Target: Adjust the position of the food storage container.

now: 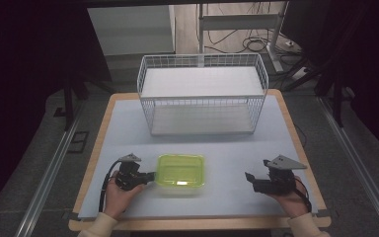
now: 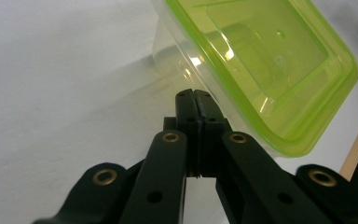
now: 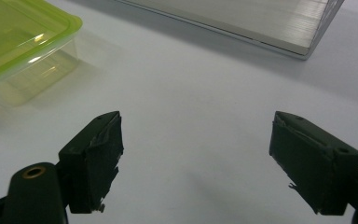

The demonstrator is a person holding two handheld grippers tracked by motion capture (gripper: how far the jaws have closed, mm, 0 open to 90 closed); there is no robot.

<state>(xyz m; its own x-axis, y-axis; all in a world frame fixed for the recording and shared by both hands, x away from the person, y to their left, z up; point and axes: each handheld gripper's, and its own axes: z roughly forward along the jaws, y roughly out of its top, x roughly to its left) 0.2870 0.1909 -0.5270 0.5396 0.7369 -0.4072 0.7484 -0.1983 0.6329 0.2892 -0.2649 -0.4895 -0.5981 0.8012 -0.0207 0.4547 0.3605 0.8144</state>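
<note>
A clear plastic container with a yellow-green lid (image 1: 181, 170) sits on the pale table mat, near the front and left of centre. My left gripper (image 1: 149, 176) is at its left side, held by a hand. In the left gripper view the left gripper (image 2: 194, 95) has its jaws pressed together with nothing between them, tips right against the container (image 2: 261, 60) just under the lid rim. My right gripper (image 1: 249, 177) rests to the container's right, well apart from it. It stands wide open (image 3: 196, 135) over bare mat, the container (image 3: 18, 42) off to its upper left.
A white wire basket rack (image 1: 202, 94) with two shelves stands at the back middle of the table; its lower board (image 3: 242, 23) lies ahead of the right gripper. The mat (image 1: 128, 128) has a wooden border. Floor rails, cables and a desk frame lie beyond.
</note>
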